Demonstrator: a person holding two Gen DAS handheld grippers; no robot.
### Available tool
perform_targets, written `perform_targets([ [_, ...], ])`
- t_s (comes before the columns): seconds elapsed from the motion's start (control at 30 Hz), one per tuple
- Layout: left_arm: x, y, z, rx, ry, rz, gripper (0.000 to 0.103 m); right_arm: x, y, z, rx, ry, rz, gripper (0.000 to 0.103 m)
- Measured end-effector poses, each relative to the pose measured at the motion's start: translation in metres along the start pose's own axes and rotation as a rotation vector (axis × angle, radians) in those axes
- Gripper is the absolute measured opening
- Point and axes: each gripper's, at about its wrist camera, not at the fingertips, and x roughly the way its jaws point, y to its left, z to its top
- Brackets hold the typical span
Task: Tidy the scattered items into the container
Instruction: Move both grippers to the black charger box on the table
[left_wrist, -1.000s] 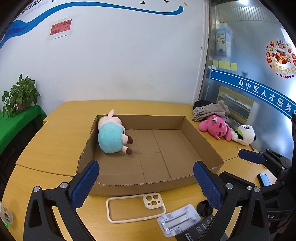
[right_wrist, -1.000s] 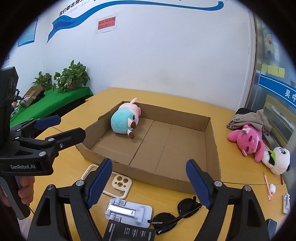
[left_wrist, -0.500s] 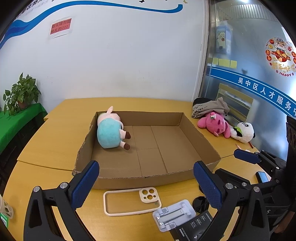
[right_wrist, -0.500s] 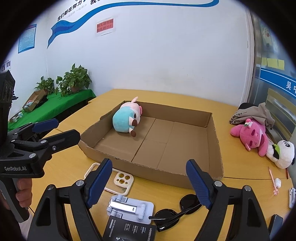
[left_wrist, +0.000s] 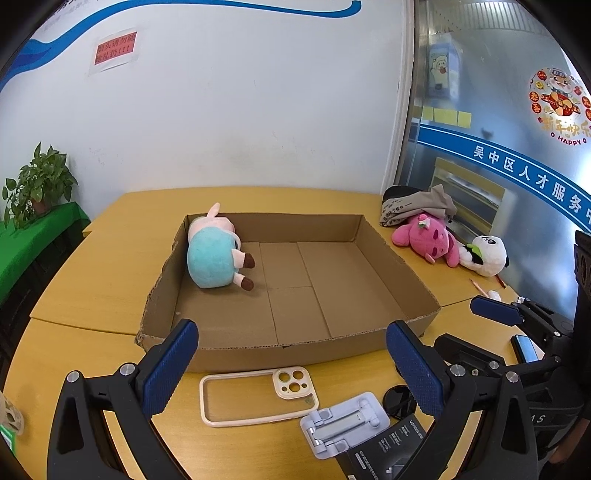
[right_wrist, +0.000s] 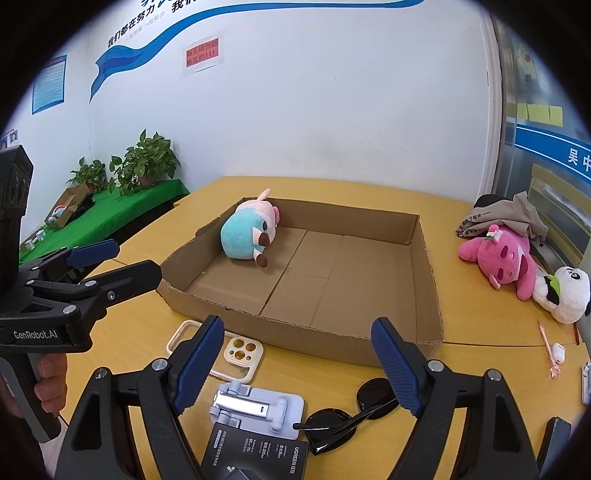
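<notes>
Cardboard forms the shallow open container (left_wrist: 229, 343), which sits mid-worktop (left_wrist: 92, 288) with one plush in a teal dress (left_wrist: 214, 258) lying in its far left corner. Everything else is outside it. Against its near wall lie a cream phone case (left_wrist: 255, 400), a grey folding phone stand (left_wrist: 343, 422), a small black box (right_wrist: 258, 456) and black sunglasses (right_wrist: 351, 413). Off to the right, well apart from the container, rest a pink plush (left_wrist: 424, 236), a panda plush (left_wrist: 484, 254) and a bundled grey cloth (left_wrist: 417, 203).

Left hand-held gripper (left_wrist: 291, 365) hovers over the phone case, jaws spread wide and empty. Right hand-held gripper (right_wrist: 299, 365) hangs above the stand and sunglasses, equally wide apart, holding nothing.

Likely trouble: the case lies flat and thin, so fingers may slide over its rim. The near items crowd together, so a grab could nudge a neighbour. The two grippers are close and might collide.
</notes>
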Motion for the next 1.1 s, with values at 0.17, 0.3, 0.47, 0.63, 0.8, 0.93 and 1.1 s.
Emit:
perform_targets([
  [0.17,0.009,0.009,-0.014,-0.02,0.05,-0.021,0.103,0.006,-0.016,-0.015,0.023,0.039,0.037,0.082],
  [0.3,0.021,0.019,-0.035,-0.049,0.124,-0.064,0.103,0.011,-0.036,-0.048,0.076,0.123,0.123,0.082],
  [0.47,0.042,0.021,-0.07,-0.084,0.253,-0.182,0.103,0.015,-0.048,-0.102,0.148,0.271,0.315,0.082],
  [0.63,0.063,0.004,-0.093,-0.082,0.346,-0.351,0.102,0.015,-0.022,-0.141,0.04,0.37,0.382,0.082],
  [0.8,0.086,-0.017,-0.104,-0.032,0.387,-0.476,0.101,0.02,0.013,-0.157,-0.125,0.381,0.351,0.083],
  [0.93,0.096,-0.03,-0.111,0.032,0.389,-0.543,0.095,0.03,0.024,-0.159,-0.161,0.383,0.319,0.084],
  [1.1,0.105,-0.031,-0.119,-0.007,0.439,-0.605,0.075,0.033,0.032,-0.164,-0.212,0.373,0.302,0.085],
])
